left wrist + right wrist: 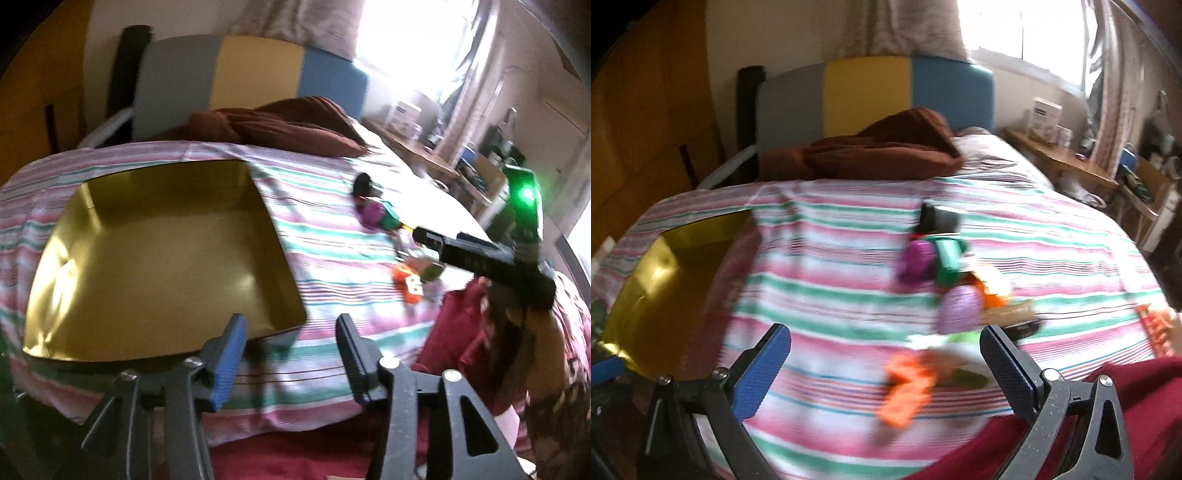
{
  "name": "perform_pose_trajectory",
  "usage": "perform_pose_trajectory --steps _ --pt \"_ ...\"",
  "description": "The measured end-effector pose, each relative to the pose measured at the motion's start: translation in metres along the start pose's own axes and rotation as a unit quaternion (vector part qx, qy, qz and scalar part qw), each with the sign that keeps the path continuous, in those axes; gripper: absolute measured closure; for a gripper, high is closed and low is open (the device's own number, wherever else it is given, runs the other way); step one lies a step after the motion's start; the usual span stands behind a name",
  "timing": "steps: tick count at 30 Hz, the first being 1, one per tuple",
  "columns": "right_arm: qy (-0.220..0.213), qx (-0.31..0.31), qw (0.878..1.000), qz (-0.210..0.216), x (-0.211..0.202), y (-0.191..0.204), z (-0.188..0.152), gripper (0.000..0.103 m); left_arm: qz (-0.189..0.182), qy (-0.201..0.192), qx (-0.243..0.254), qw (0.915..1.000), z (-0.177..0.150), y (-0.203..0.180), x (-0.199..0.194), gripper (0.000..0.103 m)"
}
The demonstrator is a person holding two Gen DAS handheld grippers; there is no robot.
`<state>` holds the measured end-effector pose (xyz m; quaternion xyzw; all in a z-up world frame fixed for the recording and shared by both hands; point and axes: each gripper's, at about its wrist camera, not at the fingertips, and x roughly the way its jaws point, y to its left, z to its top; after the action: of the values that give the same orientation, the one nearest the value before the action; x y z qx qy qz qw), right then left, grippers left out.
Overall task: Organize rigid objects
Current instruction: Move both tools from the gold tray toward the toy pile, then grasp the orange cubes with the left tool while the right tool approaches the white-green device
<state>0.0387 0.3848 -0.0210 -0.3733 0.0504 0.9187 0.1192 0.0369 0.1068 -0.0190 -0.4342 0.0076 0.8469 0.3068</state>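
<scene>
A striped sheet (849, 258) in pink, green and white is covering the bed, and a gold tray (159, 266) is sitting open on its left side with nothing showing inside it. The left gripper (291, 354) is hanging just past the tray's near right corner, its jaws standing apart with only the sheet between them. The right gripper (886, 369) is hovering over the near middle of the bed, its jaws also spread wide and gripping nothing; an orange toy (908, 387) is lying on the sheet between its fingers, too blurred to say whether a pad is touching it. Beyond it, a cluster of small toys is lying well right of the tray: a purple piece (916, 262), a green block (947, 264), a lilac ball (960, 308) and a black item (940, 218) at the far end. A brown blanket (871, 151) is bunching up at the far end of the bed, in front of a grey, yellow and blue headboard (868, 96). A dark red cloth (1108, 398) is lying at the near right edge.
</scene>
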Motion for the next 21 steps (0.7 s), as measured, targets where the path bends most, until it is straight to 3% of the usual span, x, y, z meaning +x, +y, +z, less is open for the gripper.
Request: perform_pose_trajectory --steps 6,11,17,21 --pt "-0.004 0.005 1.000 -0.027 0.009 -0.057 0.014 0.000 -0.041 0.030 0.038 0.9980 0.011 -0.033 0.018 0.050" --pt "0.003 -0.031 0.999 -0.009 0.025 -0.079 0.027 0.000 -0.068 0.054 0.062 0.9943 0.021 -0.061 0.041 0.037" --pt "0.012 0.008 0.999 0.028 0.042 -0.087 0.024 0.000 -0.084 0.082 0.082 0.9897 0.032 -0.095 0.080 0.036" --pt "-0.012 0.038 0.998 0.047 0.035 -0.096 0.026 0.000 -0.098 0.107 0.080 0.9862 0.035 -0.112 0.112 0.036"
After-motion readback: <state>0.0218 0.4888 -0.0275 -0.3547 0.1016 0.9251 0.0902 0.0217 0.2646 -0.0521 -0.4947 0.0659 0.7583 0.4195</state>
